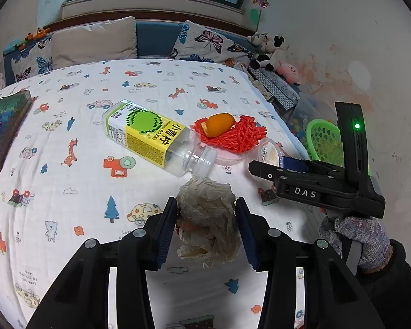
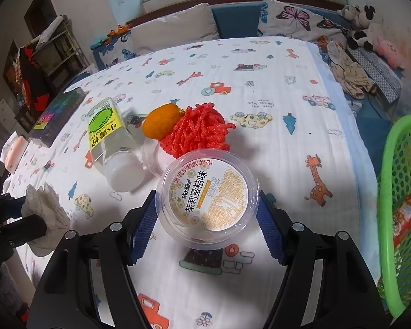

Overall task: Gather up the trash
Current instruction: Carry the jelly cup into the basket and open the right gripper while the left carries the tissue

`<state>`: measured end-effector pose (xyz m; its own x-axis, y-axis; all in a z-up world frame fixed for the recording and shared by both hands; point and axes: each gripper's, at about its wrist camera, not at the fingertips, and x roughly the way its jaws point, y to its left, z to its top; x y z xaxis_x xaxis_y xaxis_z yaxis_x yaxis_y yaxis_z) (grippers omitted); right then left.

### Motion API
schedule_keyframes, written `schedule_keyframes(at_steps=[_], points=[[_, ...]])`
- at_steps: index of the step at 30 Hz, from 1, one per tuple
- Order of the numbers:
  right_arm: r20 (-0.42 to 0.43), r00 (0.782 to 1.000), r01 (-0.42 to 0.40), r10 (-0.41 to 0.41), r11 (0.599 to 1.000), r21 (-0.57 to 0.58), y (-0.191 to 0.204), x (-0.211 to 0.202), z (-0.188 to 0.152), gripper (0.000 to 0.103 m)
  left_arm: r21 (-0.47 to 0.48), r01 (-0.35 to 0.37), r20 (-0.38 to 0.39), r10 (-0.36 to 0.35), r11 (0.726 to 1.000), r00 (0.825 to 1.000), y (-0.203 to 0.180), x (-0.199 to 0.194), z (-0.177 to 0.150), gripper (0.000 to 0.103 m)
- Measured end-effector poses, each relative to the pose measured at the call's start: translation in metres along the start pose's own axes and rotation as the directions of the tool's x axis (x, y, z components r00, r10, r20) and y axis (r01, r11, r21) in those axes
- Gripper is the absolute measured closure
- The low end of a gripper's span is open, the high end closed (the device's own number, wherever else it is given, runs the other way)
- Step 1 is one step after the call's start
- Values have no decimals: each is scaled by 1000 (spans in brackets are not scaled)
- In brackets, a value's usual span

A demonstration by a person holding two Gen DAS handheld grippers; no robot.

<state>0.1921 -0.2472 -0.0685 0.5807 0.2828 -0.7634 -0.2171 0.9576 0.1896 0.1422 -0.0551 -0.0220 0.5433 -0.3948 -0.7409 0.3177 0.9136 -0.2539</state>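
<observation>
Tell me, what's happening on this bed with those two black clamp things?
A person is clearing rubbish off the bed, a handheld gripper in each hand. The left gripper has its fingers on both sides of a crumpled paper wad. The right gripper straddles a clear plastic cup with a printed lid. An empty bottle, orange peel and red mesh netting lie on the sheet. A green basket waits at the bedside, one wrapper inside.

Soft window daylight, sharp centre, fisheye-warped edges.
</observation>
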Motion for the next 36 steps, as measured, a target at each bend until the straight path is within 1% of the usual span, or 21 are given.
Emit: schedule_keyframes(at_steps=[3,8,12,18,23,26,30,36], points=[[12,1000,-11,11,1000,6,-2,-8,-2,33,7,3,0,-3,1000,1000,-4,1,2,60],[37,999,5,-5,1000,19,-12,-28,-6,33,31,21,1,-21,999,1000,-17,4,6,60],[60,997,36,-39,998,50,-27,-47,-12,33,59,39,-2,-39,998,999,-31,8,10,60],[90,989,107,-118,987,120,-67,-79,-22,33,111,74,-12,-73,991,997,-59,16,16,60],[87,975,183,-205,961,206,-114,-105,-33,33,160,106,-21,-104,981,994,-89,25,27,60],[81,962,237,-262,942,236,-137,-119,-40,33,181,129,-27,-126,975,992,-105,29,33,60],[65,946,289,-318,915,283,-168,-132,-50,33,216,156,-31,-152,964,988,-131,36,44,60],[42,933,322,-357,883,340,-202,-140,-63,33,274,184,-45,-179,944,983,-170,49,58,60]])
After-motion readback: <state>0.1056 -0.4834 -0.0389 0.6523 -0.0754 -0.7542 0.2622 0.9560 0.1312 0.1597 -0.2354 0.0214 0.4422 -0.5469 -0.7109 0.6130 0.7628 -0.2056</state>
